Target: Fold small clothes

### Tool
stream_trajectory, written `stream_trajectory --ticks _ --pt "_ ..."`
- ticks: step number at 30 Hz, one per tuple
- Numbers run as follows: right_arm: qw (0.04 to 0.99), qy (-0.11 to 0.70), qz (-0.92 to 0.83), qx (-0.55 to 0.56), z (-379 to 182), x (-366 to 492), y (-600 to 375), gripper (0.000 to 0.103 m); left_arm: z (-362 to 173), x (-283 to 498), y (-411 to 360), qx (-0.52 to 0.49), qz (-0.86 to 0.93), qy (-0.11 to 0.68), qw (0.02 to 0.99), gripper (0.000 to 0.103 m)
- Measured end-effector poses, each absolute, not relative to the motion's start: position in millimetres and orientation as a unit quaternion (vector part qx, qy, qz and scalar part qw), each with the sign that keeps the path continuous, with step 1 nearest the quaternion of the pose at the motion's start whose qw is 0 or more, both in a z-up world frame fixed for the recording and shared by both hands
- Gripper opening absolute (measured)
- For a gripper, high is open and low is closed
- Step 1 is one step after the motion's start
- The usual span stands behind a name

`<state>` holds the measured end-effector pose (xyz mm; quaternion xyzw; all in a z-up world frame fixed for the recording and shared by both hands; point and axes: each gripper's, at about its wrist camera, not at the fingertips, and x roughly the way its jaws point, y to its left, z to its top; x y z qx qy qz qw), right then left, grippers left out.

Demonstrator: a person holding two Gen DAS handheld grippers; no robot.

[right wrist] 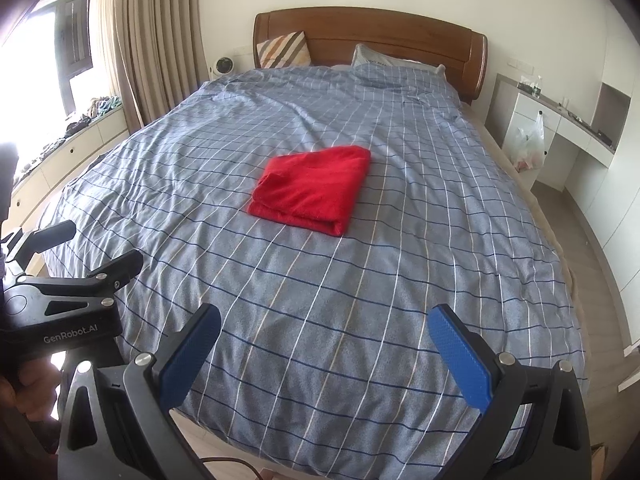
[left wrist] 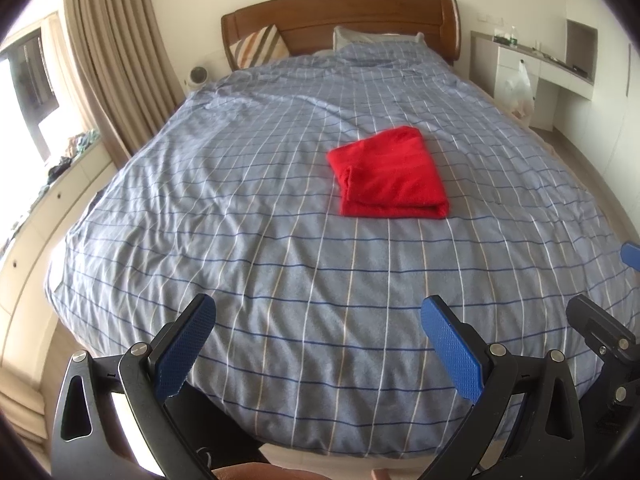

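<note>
- Left wrist view: a red garment (left wrist: 390,174), soft and fleecy-looking, lies folded into a thick, roughly square packet on the bed (left wrist: 248,208), right of centre and well ahead of the fingers; a doubled fold runs along its near edge.
- The bed wears a blue-grey quilt cover crossed by thin white, tan and dark-blue lines, lightly rumpled towards the curved, polished wooden headboard (left wrist: 340,12).
- A striped cushion (left wrist: 260,46) and a pale pillow (left wrist: 376,40) lean at the head; beige pleated curtains (left wrist: 116,40) hang at left.
- The left gripper (left wrist: 318,338) hovers over the foot of the bed, its black fingers faced with dimpled blue pads (left wrist: 456,350), spread wide and holding nothing.
- At the right edge, part of the right gripper (left wrist: 612,336) shows alongside.
- Right wrist view: the garment (right wrist: 314,188) sits mid-bed, left of centre, its folded edges stacked at the near right corner.
- The right gripper (right wrist: 324,346) hangs level above the quilt's near end, blue-padded fingers (right wrist: 460,360) parted wide and empty.
- The left gripper (right wrist: 100,248) appears at left, black, side-on, fingers apart; a hand (right wrist: 24,396) grips its body below.
- A white plastic bag (right wrist: 530,142) hangs at the white built-in desk (right wrist: 580,128), far right.
</note>
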<state>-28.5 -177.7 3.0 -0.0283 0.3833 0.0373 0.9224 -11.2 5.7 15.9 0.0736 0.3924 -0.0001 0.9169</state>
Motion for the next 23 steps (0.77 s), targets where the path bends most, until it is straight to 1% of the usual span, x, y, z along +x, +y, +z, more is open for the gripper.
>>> stream_trajectory --ticks 10,23 --pt "0.925 0.379 0.033 -0.016 2.1 -29.8 -187.2 0.102 20.2 -18.2 -2.5 0.076 -0.012 0.38 0.922 0.103" --pt "0.927 0.374 0.036 -0.013 4.8 -31.3 -187.4 0.102 18.1 -16.9 -1.2 0.072 -0.005 0.386 0.92 0.103"
